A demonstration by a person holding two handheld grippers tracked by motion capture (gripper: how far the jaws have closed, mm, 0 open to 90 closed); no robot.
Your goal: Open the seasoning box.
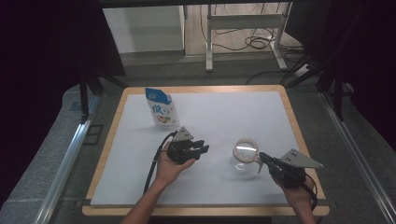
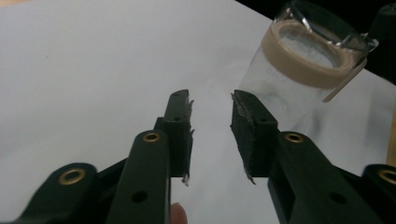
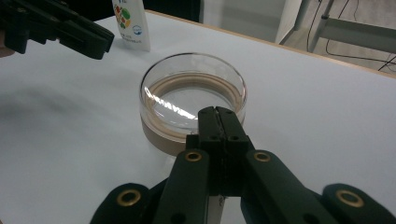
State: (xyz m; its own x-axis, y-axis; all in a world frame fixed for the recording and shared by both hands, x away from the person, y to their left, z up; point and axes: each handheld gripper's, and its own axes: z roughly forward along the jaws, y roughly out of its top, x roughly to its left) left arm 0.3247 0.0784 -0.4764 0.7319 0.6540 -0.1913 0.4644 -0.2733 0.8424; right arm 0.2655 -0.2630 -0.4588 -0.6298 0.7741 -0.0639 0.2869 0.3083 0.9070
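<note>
A clear glass cup (image 1: pixel 243 157) with a tan band around it stands on the white table top (image 1: pixel 219 116), right of centre. My right gripper (image 1: pixel 262 157) comes in from the right. In the right gripper view its jaws are pressed together at the cup's (image 3: pixel 187 100) near rim, where a thin handle (image 2: pixel 345 81) sticks out. My left gripper (image 1: pixel 203 150) is held in a hand left of the cup and points toward it. Its jaws (image 2: pixel 212 100) stand apart with nothing between them, short of the cup (image 2: pixel 299 70).
A white and blue pouch (image 1: pixel 161 108) stands upright at the back left of the table; its lower part (image 3: pixel 131 23) appears in the right gripper view, beside the left gripper (image 3: pixel 88 37). A wooden edge (image 1: pixel 205 211) borders the white top. A metal table frame (image 1: pixel 243 28) stands beyond.
</note>
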